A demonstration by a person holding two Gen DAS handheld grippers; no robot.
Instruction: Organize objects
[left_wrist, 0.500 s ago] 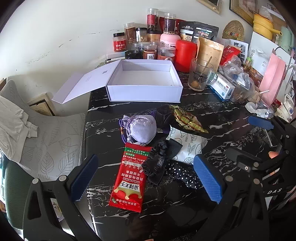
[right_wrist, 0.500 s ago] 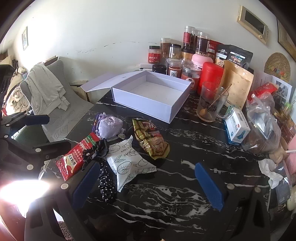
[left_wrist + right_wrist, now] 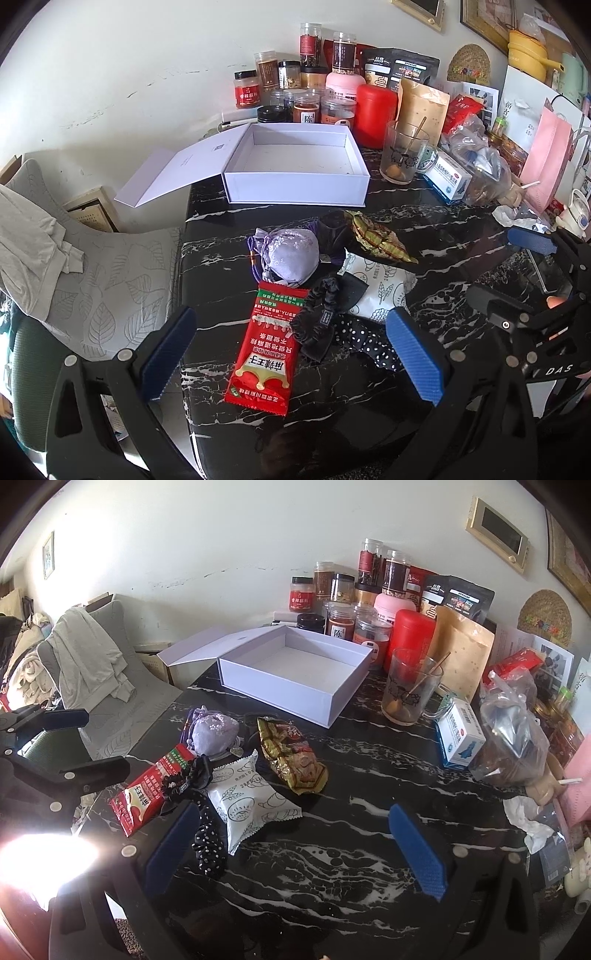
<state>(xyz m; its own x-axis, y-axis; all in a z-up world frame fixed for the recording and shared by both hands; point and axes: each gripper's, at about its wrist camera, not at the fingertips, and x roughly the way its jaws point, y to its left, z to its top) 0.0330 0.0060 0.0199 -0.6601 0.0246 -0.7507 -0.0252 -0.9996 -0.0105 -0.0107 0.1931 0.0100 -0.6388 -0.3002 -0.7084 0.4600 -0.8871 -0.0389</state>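
An open, empty white box (image 3: 295,184) (image 3: 295,686) sits at the back of the black marble table (image 3: 424,229). In front of it lie a lilac pouch (image 3: 291,254) (image 3: 216,733), a red snack packet (image 3: 267,354) (image 3: 147,794), a black scrunchie (image 3: 319,310) (image 3: 184,777), a dotted black hair band (image 3: 369,339) (image 3: 208,838), a white pastry packet (image 3: 382,291) (image 3: 251,805) and a gold-green snack bag (image 3: 376,240) (image 3: 291,757). My left gripper (image 3: 291,354) is open above the red packet. My right gripper (image 3: 295,842) is open over the table, just right of the white packet.
Jars (image 3: 306,99), a red canister (image 3: 375,110), a glass mug (image 3: 404,155), a kraft pouch (image 3: 461,650), a medicine box (image 3: 460,738) and plastic bags (image 3: 513,734) crowd the back and right. A cushioned chair with clothes (image 3: 55,236) stands left of the table.
Both grippers have stayed nearly still; the objects on the table have not moved.
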